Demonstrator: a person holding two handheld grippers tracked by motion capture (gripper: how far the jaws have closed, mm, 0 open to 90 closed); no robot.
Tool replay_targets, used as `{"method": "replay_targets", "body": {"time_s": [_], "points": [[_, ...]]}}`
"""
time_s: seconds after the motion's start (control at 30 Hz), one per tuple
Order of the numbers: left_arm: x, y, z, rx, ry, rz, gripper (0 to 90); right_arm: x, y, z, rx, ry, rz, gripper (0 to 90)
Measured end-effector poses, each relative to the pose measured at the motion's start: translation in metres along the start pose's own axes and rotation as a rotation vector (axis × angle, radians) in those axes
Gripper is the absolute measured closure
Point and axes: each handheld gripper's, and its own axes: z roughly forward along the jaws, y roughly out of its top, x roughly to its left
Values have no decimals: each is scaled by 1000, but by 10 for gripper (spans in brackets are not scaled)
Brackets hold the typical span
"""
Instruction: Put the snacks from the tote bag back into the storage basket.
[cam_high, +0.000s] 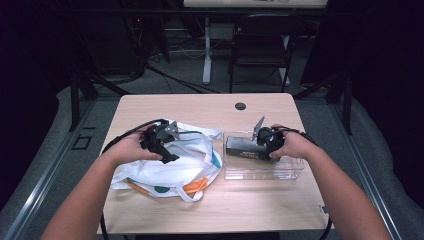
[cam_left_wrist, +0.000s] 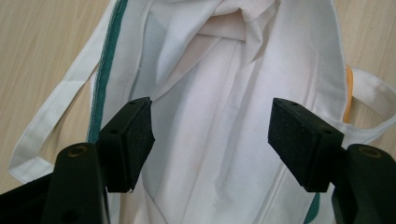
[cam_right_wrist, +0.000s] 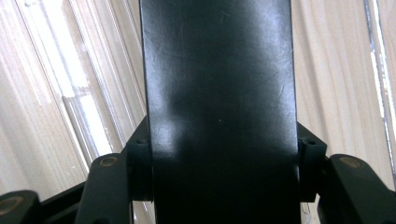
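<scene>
Item one: flat black rectangular metal box (cam_right_wrist: 219, 112), lying in a clear plastic tray (cam_high: 290, 170) at the right of my light wooden desk (cam_high: 260, 107). My right claw (cam_high: 264, 142) clamps it by both long sides, pads pressed against it.

Item two: crumpled white cloth bag with green and orange trim (cam_left_wrist: 224, 121), at desk left. My left claw (cam_high: 165, 152) stands wide just above it, fabric between the pads (cam_left_wrist: 299, 140), ungripped.

Left claw (cam_left_wrist: 210, 140) spread wide over white cloth bag (cam_left_wrist: 224, 93), green trim, wooden table (cam_left_wrist: 42, 42), perhaps touching.
</scene>
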Motion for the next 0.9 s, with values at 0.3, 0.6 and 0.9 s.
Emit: {"method": "replay_targets", "body": {"time_s": [0.3,0.6,0.9], "points": [[0,-1,0,-1,-2,-7,306,-2,1,5,4,6,5,408],[0,-3,2,1,-2,-8,306,-4,1,10,18,12,1,405],[0,-3,5,3,-5,-10,305,-5,1,13,24,6,3,401]]}}
